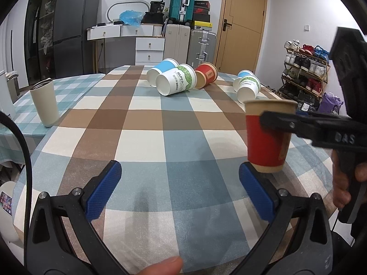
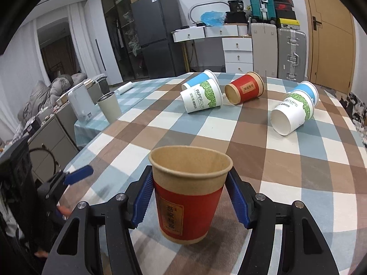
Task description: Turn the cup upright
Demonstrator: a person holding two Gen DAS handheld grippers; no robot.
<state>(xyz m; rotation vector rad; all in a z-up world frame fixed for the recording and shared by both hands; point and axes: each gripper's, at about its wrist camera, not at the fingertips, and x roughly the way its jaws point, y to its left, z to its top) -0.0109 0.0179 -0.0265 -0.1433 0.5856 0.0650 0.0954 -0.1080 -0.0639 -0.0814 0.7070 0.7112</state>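
The right gripper clamps the upright red-and-kraft paper cup; the left gripper gapes empty over bare checked tablecloth.

I see a checked tablecloth in brown, blue and cream, with a beige tumbler upright at its left. Behind stand a dark refrigerator, white drawers, stacked suitcases, a wooden door and a shoe rack.
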